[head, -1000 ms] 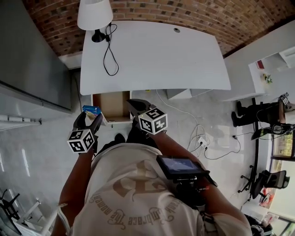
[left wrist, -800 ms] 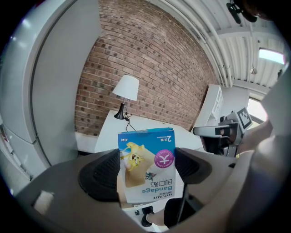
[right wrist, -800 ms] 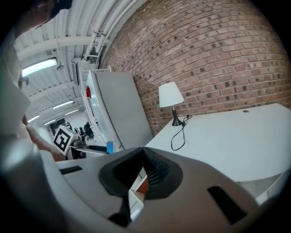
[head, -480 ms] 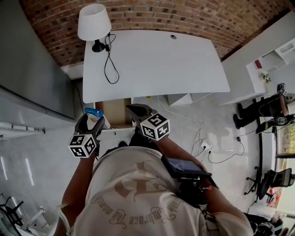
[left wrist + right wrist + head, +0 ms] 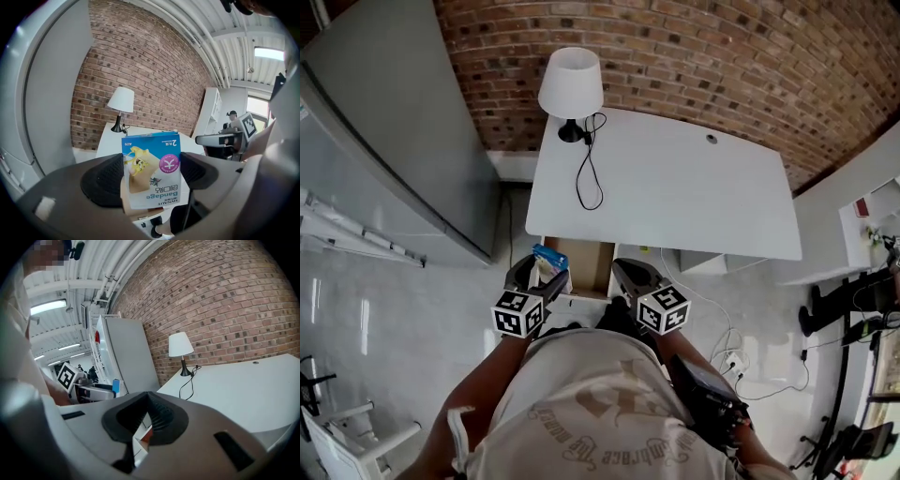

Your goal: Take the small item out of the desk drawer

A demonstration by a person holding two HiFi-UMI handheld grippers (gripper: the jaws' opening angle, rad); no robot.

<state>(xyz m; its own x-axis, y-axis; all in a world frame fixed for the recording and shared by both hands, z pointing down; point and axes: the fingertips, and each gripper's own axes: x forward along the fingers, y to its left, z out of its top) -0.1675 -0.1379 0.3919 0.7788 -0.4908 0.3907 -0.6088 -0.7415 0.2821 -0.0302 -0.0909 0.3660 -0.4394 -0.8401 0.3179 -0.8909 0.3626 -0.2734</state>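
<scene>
Red brick wall (image 5: 722, 56) ahead; your left gripper (image 5: 151, 178) grips the small blue-and-white cardboard bandage box (image 5: 152, 159), held clear of the open brown desk drawer (image 5: 586, 267); right gripper (image 5: 147, 416) sits clenched, empty, just beside.

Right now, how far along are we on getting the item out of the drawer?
Done: the drawer is open and the bandage box looks lifted clear of it. In hand: the left gripper is shut on the box; the right gripper is shut, empty. Left: probably setting the box down, perhaps on the desk.
</scene>
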